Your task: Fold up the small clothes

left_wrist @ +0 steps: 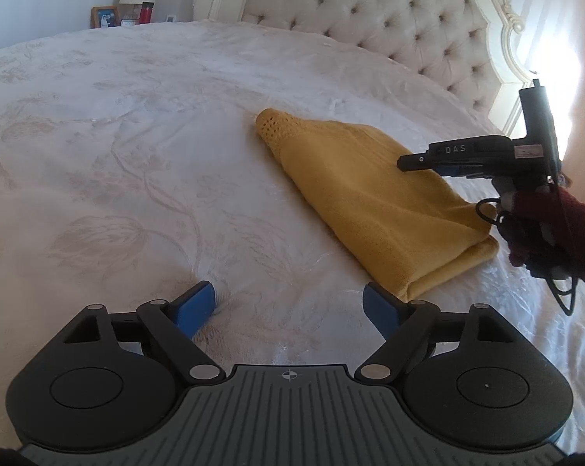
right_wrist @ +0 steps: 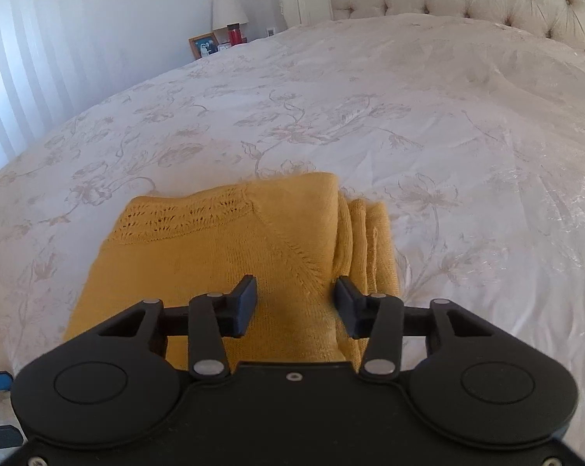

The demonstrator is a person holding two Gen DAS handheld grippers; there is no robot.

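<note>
A yellow knitted garment [left_wrist: 374, 202] lies folded in a compact stack on the white bed. In the right wrist view the garment [right_wrist: 222, 256] shows its lace-knit collar band and several folded layers at its right edge. My left gripper [left_wrist: 288, 306] is open and empty, low over the bedspread just left of the garment's near corner. My right gripper [right_wrist: 294, 303] is open and empty, hovering above the near part of the garment. The right gripper also shows in the left wrist view [left_wrist: 413, 163], held by a hand in a dark red sleeve.
The white floral bedspread [left_wrist: 117, 163] spreads wide to the left and beyond the garment. A tufted headboard [left_wrist: 370, 15] stands at the far end. A nightstand with a lamp [right_wrist: 227, 7], a red bottle and a framed photo stands beside the bed.
</note>
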